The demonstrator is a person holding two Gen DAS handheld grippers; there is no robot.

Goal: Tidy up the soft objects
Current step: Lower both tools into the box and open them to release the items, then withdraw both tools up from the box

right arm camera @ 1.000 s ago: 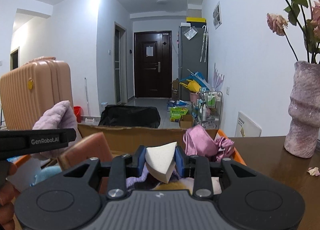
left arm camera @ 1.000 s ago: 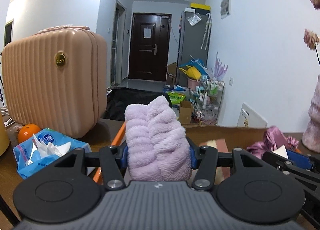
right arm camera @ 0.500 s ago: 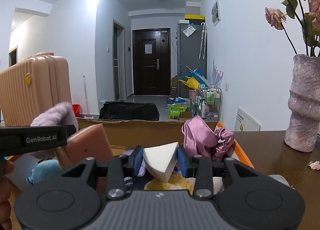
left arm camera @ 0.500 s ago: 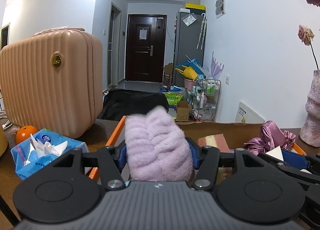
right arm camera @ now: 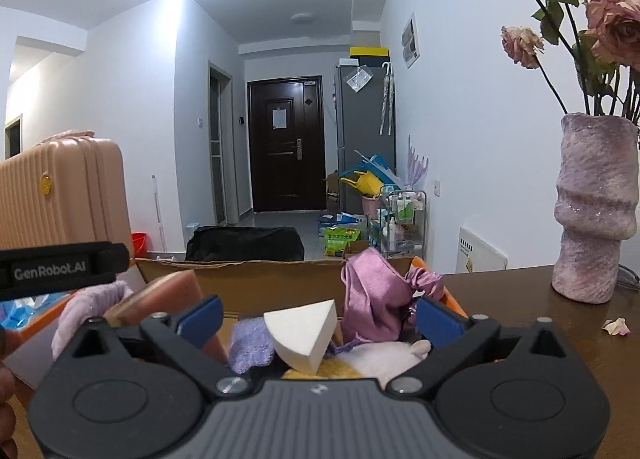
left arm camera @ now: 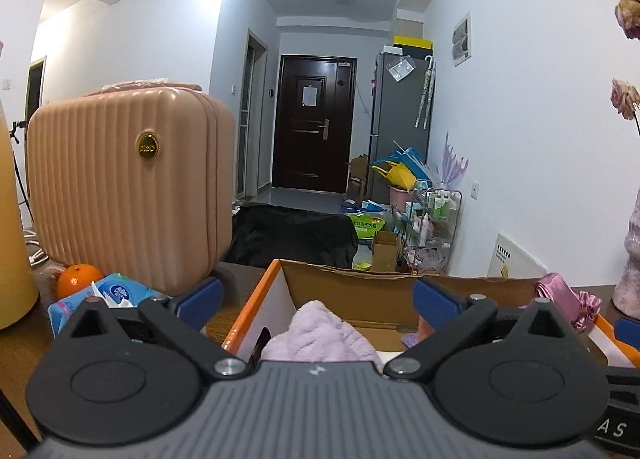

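Both of my grippers have let go since the earlier frames, where the left one was clamped on the lilac fleece and the right one on the white wedge. Left gripper [left arm camera: 316,299]: jaws spread wide, nothing between the blue pads. Lilac fleece cloth [left arm camera: 320,339]: lying low inside the cardboard box [left arm camera: 352,289], at its left end, below the jaws and apart from both pads. Right gripper [right arm camera: 318,317]: jaws likewise wide, holding nothing. White foam wedge [right arm camera: 304,335]: resting on the heap in the box, between the pads but touching neither, propped on a purple cloth [right arm camera: 250,343] and a pale plush piece [right arm camera: 384,357]. Pink satin cloth [right arm camera: 374,299] is draped at the box's right end; a pink sponge block [right arm camera: 168,299] leans at the left. Outside the box, on the dark wooden table [right arm camera: 520,315]: a pink suitcase [left arm camera: 124,187], a tissue pack [left arm camera: 108,295] and an orange [left arm camera: 78,277] to the left, a mottled vase [right arm camera: 596,215] to the right.

Risk, as I judge it: the wedge sits tilted on soft, uneven cloth, so a pad brushing it as I withdraw could tip it off the heap or over the rim. The open left pad stands close to the orange box edge [left arm camera: 256,307] and may catch it and drag the box.
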